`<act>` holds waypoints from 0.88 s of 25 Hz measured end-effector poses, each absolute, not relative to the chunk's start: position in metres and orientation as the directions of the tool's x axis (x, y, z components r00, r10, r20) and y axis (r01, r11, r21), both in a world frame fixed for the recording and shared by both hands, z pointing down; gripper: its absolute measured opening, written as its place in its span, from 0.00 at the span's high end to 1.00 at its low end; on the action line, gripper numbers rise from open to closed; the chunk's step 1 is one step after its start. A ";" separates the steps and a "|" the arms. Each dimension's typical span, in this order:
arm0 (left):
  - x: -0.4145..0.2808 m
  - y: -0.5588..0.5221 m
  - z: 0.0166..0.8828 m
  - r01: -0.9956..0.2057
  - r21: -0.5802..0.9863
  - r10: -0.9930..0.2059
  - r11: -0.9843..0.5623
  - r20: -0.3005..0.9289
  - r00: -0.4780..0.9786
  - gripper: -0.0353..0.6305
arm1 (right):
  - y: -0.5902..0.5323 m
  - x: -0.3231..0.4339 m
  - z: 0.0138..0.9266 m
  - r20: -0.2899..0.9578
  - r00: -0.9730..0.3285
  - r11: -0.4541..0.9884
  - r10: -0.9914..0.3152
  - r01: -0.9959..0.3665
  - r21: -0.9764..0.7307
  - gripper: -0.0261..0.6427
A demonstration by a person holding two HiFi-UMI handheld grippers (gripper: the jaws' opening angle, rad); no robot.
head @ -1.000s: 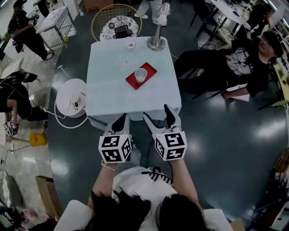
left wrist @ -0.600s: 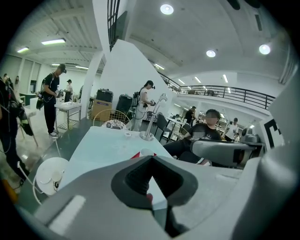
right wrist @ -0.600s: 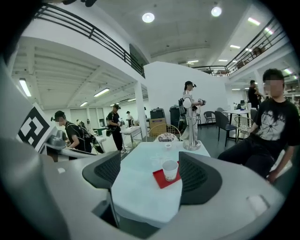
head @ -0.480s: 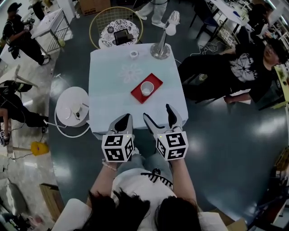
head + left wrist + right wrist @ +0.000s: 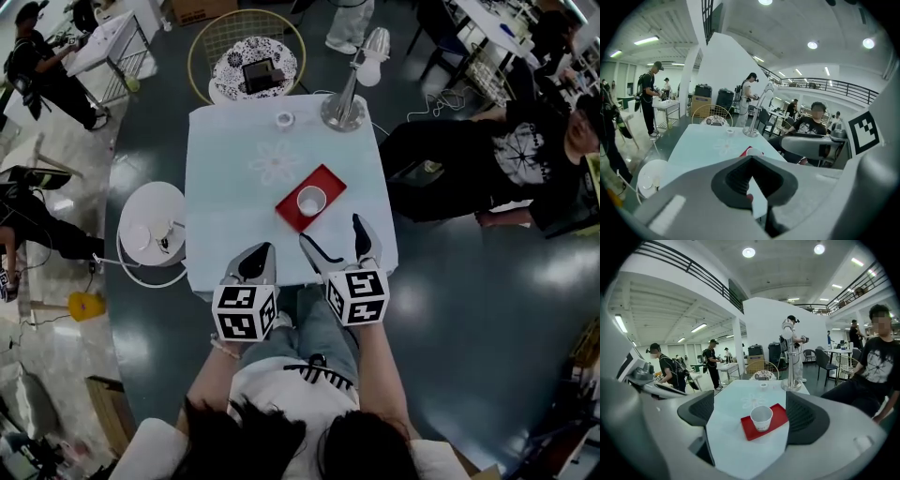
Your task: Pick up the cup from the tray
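As viewed from overhead, with 12 o'clock set away from the person:

Counter (image 5: 230, 225): one, square, pale cloth, flower motif (image 5: 275, 161) near centre.

Tray (image 5: 328, 178): one, red, rectangular, laid askew just to 3 o'clock of the counter's centre.

Cup (image 5: 311, 200): one, white, upright, mouth open, in the middle of the tray.

Metal stand (image 5: 342, 111): one, cone-footed, at the counter's 1 o'clock corner, pale head tilted out past the far edge. Well apart from the tray, beyond it.

Small white ring (image 5: 285, 119): one, at the counter's 12 o'clock edge, near the metal stand on its 9 o'clock side.

Left tongs (image 5: 255, 255): one, at 6 o'clock over the counter's near edge, pressed together, nothing pinched.

Right tongs (image 5: 333, 234): one, just to 5 o'clock of the tray, spread wide, nothing held. Cup framed between the two dark pads in the right gripper view, ahead of them and apart; only bare cloth and the tray's near rim between.

Wire chair (image 5: 246, 56): one, round, at 12 o'clock off the counter, patterned cushion with a dark item on it.

Side counter (image 5: 150, 211): one, round, white, low, at 9 o'clock, small items on top.

Seated person (image 5: 506, 159): one, black shirt, at 2 o'clock. Standing person (image 5: 42, 66): one, in black, at 10 o'clock.

Yellow item (image 5: 80, 305): one, on the floor at 8 o'clock.
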State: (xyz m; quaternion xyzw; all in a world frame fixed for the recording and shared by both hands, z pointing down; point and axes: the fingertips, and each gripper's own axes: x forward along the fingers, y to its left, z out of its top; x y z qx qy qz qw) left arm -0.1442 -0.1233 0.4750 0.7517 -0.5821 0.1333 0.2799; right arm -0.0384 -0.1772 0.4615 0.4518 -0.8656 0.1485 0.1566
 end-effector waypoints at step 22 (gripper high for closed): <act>-0.159 -0.204 0.542 -0.972 0.235 -0.715 0.021 0.682 0.150 0.95 | -0.274 -0.078 0.600 0.626 -0.615 0.693 -0.480 -0.703 -0.160 0.20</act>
